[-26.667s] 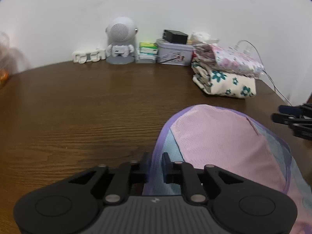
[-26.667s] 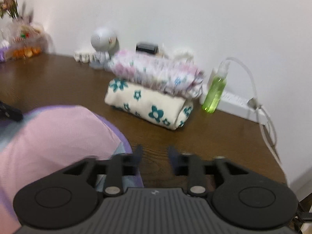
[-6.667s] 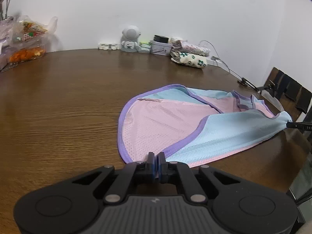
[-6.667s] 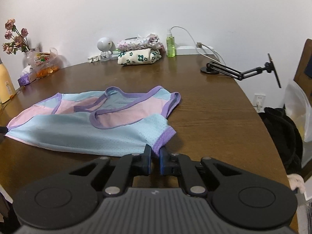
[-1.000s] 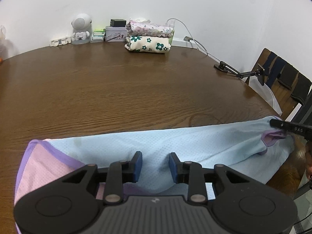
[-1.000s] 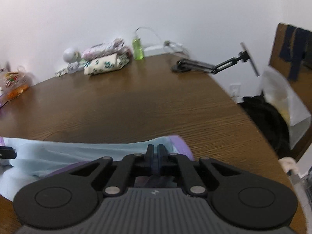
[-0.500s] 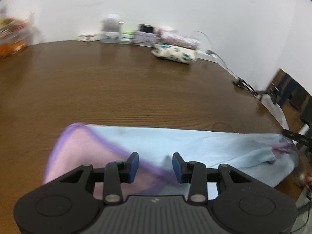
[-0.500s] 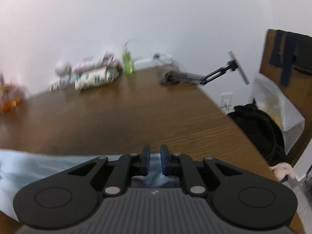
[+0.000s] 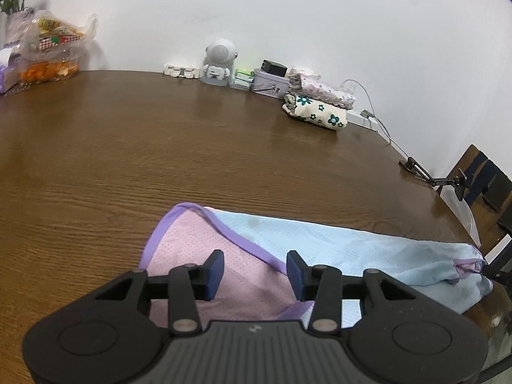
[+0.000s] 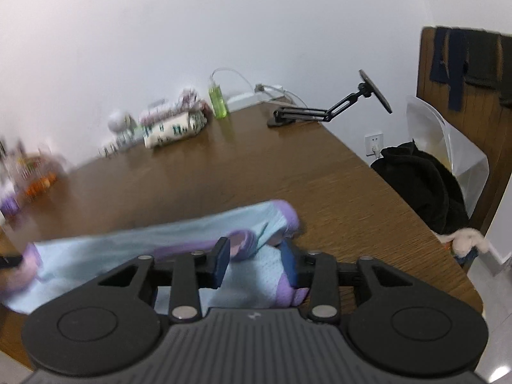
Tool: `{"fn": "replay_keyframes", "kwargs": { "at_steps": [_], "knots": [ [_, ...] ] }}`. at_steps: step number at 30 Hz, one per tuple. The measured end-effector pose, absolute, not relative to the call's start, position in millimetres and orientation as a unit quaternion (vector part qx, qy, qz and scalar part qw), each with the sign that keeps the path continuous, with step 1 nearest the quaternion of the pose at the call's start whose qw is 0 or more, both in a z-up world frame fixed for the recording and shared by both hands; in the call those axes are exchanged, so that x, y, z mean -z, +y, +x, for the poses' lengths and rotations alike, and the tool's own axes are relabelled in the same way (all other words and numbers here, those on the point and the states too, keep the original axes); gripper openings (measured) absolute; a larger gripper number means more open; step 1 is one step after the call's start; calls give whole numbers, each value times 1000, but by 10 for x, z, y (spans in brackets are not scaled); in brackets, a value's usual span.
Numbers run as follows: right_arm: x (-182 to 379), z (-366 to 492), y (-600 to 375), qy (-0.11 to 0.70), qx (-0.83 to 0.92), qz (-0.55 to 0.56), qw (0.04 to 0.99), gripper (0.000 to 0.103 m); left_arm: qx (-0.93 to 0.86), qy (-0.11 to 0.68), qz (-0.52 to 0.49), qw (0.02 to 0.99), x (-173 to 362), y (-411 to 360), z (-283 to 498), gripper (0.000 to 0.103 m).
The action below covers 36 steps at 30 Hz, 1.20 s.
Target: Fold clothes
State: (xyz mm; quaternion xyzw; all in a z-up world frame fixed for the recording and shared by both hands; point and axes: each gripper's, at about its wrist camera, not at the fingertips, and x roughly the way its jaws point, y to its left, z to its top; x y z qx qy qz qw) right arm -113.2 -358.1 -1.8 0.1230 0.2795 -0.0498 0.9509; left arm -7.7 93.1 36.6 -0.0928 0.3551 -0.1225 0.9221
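Note:
A pink and light-blue mesh garment with purple trim [image 9: 320, 243] lies folded into a long strip near the table's front edge. It also shows in the right wrist view [image 10: 134, 243]. My left gripper [image 9: 254, 272] is open just above the garment's pink left end, holding nothing. My right gripper [image 10: 256, 262] is open above the garment's bunched right end with its purple hem, holding nothing. A tip of the right gripper [image 9: 496, 270] shows at the far right of the left wrist view.
A brown wooden table [image 9: 160, 147]. At its back stand a stack of folded clothes [image 9: 316, 108], a toy robot [image 9: 219, 64], a tin [image 9: 268, 84] and snack bags [image 9: 51, 51]. A green bottle [image 10: 217, 97] and phone-holder arm [image 10: 329, 108] are at the right. A chair with a black bag [image 10: 422, 185] stands beside the table.
Both grippers have opened wide and let go of the garment, which now rests folded on the table. The right gripper was shut on the hem a second ago.

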Motion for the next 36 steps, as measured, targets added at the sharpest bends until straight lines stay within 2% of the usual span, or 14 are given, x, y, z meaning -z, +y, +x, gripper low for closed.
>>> {"fn": "replay_keyframes", "kwargs": {
  "at_steps": [2,7,10,11,17,19,21,23,26,36],
  "knots": [
    [94,-1073,-3527,291,69,94,950,16,122,354,-98,922,-346,960,-94,41],
    [-1,-1094,-3406,271,90,54,957,18,122,350,-86,925,-420,1032,-60,42],
    [-190,-1183,-3315,248,77,44,965,18,148,340,-56,927,-516,905,67,51],
    [-240,-1196,-3280,250,70,41,965,18,164,337,-46,926,-521,828,111,51],
    [-146,-1188,-3032,314,45,73,945,18,238,321,42,916,-408,417,389,51],
    [-94,-1201,-2927,323,43,64,943,18,252,339,40,905,-342,381,533,51],
    [-41,-1175,-2874,329,50,56,941,19,260,359,44,895,-275,351,656,50],
    [8,-1130,-2880,331,64,59,940,19,256,368,64,892,-227,329,693,42],
    [28,-1026,-2913,333,69,57,938,19,239,362,96,896,-204,313,635,36],
    [4,-78,-2938,362,10,-13,932,21,164,370,85,911,-235,459,380,37]
  ]
}}
